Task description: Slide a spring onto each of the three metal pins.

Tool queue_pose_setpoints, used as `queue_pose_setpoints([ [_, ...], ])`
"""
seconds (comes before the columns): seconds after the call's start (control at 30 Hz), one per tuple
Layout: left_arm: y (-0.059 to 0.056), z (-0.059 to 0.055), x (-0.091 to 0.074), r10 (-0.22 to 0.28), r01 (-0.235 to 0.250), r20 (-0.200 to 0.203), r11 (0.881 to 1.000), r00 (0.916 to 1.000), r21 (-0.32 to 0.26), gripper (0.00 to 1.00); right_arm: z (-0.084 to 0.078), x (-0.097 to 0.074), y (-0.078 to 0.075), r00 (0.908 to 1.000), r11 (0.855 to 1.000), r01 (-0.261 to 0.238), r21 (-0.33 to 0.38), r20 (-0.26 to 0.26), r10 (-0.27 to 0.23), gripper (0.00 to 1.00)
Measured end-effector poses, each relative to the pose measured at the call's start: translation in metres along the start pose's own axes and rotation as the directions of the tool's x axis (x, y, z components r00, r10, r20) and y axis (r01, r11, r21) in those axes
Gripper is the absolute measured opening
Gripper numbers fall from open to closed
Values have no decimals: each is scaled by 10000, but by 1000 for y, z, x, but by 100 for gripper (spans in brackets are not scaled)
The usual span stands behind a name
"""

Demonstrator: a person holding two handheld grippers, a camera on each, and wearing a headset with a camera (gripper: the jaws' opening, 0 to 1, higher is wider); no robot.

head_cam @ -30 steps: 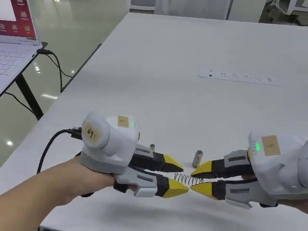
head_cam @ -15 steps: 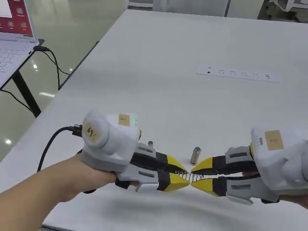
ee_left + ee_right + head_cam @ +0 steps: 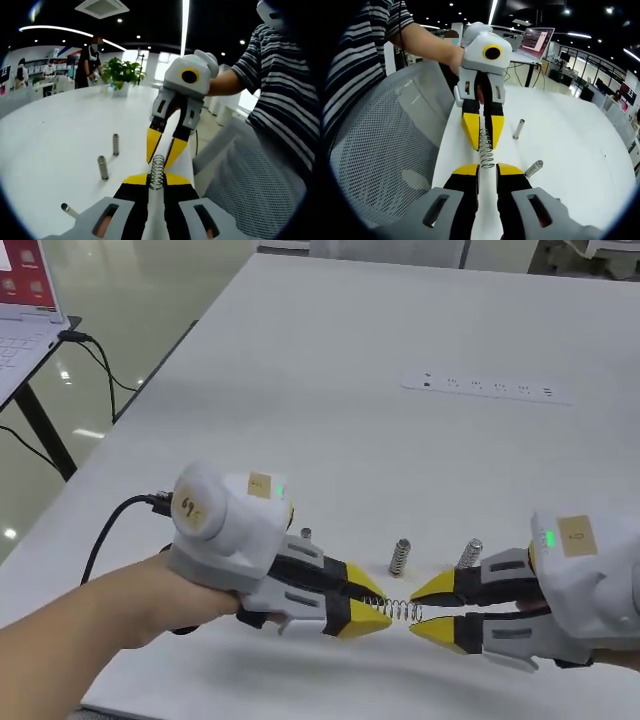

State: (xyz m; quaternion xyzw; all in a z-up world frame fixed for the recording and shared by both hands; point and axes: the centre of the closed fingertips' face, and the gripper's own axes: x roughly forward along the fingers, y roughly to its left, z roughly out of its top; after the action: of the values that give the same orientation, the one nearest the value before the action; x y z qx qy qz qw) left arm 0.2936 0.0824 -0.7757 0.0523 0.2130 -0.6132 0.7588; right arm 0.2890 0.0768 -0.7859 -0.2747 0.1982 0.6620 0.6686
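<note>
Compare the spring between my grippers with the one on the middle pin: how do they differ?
The held spring lies level, off the table, spanning the left gripper and right gripper; the middle pin's spring stands upright. The held spring carries no pin; the middle pin's spring has one through it. Both are bare metal coils.

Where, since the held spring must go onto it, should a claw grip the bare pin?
Low on its shaft, from the side. The bare pin seems to stand upright, so a low side grip leaves its top free for the spring held between left claw and right claw.
</note>
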Motion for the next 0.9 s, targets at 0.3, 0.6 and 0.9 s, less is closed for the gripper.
queue_pose_setpoints([
  [0.3, 0, -4, 1, -118, 117, -172, 9999, 9998, -42, 3, 2, 1, 1, 10000, 10000, -23, -93, 10, 23, 7],
  [0.6, 3, -4, 2, 74, -73, -155, 9999, 9999, 74, 3, 23, -11, -6, 9995, 9986, 92, -527, 291, -77, 7],
  [0.9, 2, -6, 3, 125, -118, -273, 9997, 9995, 236, 3, 34, -9, -2, 9985, 9980, -125, -616, 526, 157, 7],
])
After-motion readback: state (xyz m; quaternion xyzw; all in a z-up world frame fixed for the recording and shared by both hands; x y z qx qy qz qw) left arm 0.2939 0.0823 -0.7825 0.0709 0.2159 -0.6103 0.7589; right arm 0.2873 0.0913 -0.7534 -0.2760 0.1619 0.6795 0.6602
